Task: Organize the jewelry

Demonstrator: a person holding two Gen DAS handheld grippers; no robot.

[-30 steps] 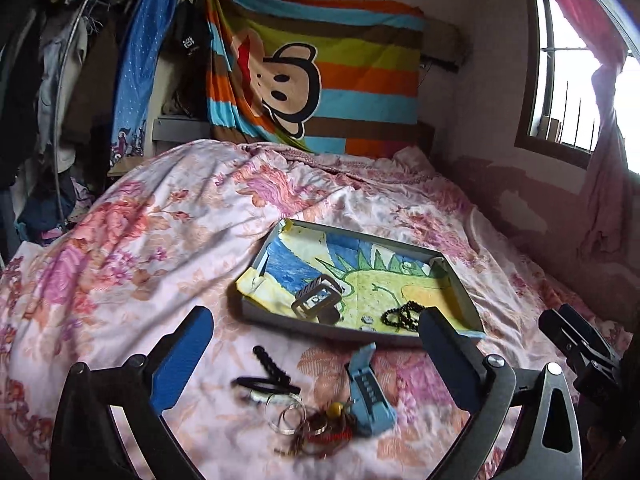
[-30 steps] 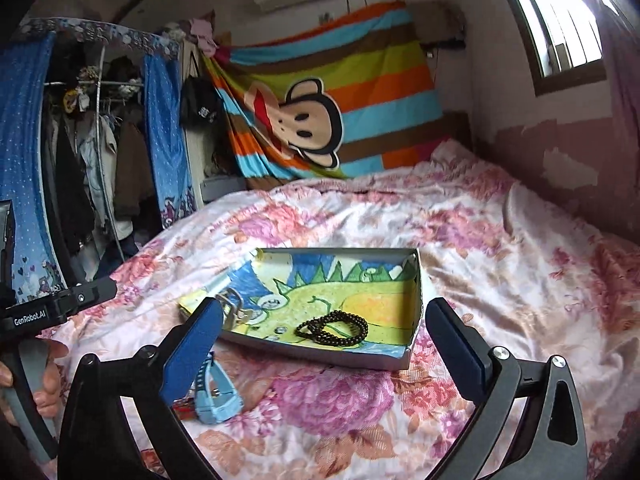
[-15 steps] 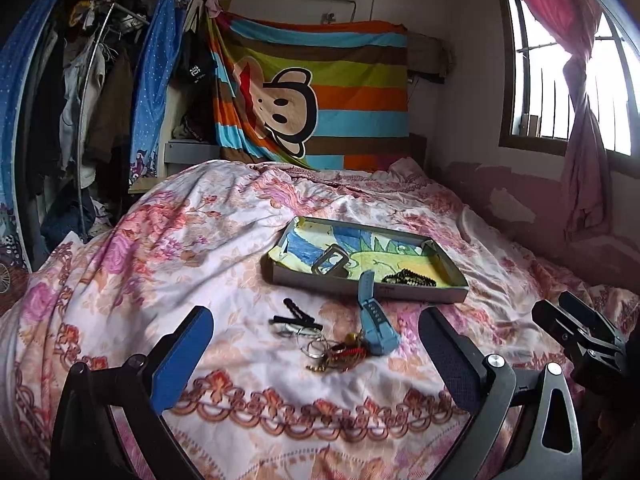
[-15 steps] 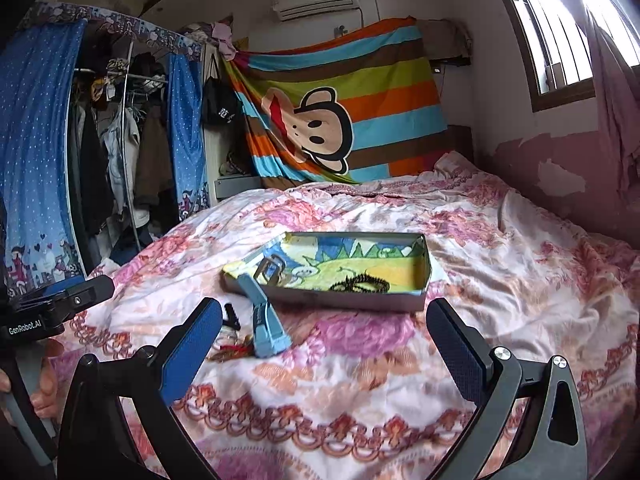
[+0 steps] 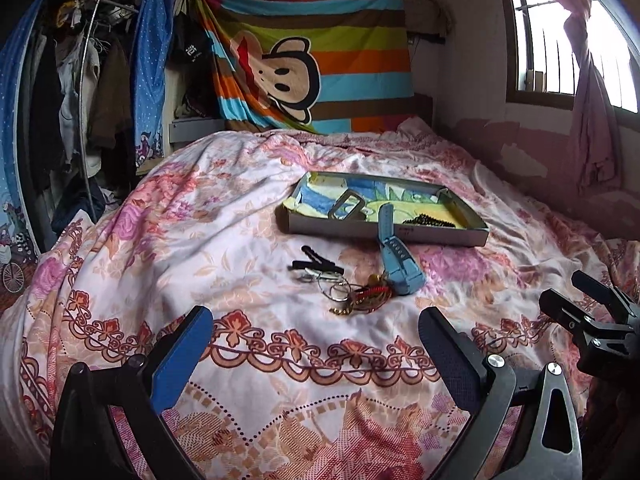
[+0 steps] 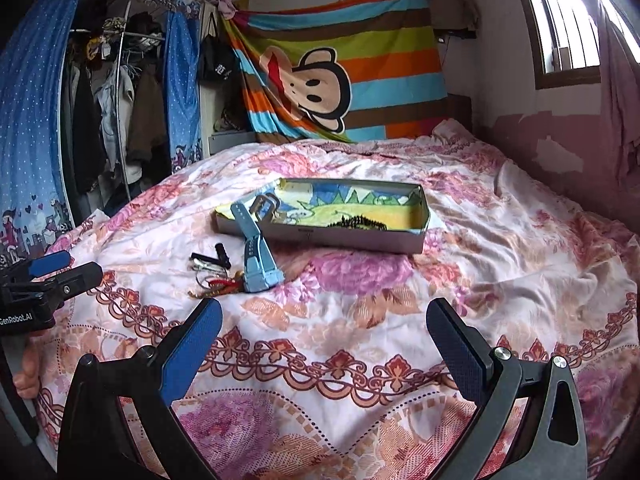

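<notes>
- Nearest, the left gripper [image 5: 312, 344] and the right gripper [image 6: 324, 332] hang above the floral pink bedspread [image 5: 200, 240], both with blue pads spread wide and nothing between them.
- Beyond them lies a loose pile: a tangle of metal rings and red cord [image 5: 352, 294], black hair clips [image 5: 316, 264], and a light-blue watch strap [image 5: 396, 260] leaning on the wall of the shallow cardboard tray with a cartoon lining [image 5: 384, 234].
- Inside the tray sit a black bead bracelet [image 6: 356, 222] and a grey buckle piece [image 5: 347, 206].
- Judging by this, sorting is partway; the next move calls for reaching forward and pinching 1 small loose piece.
- Farther back: striped monkey blanket [image 6: 320, 76], clothes rack [image 6: 112, 112], barred window [image 5: 552, 40].
</notes>
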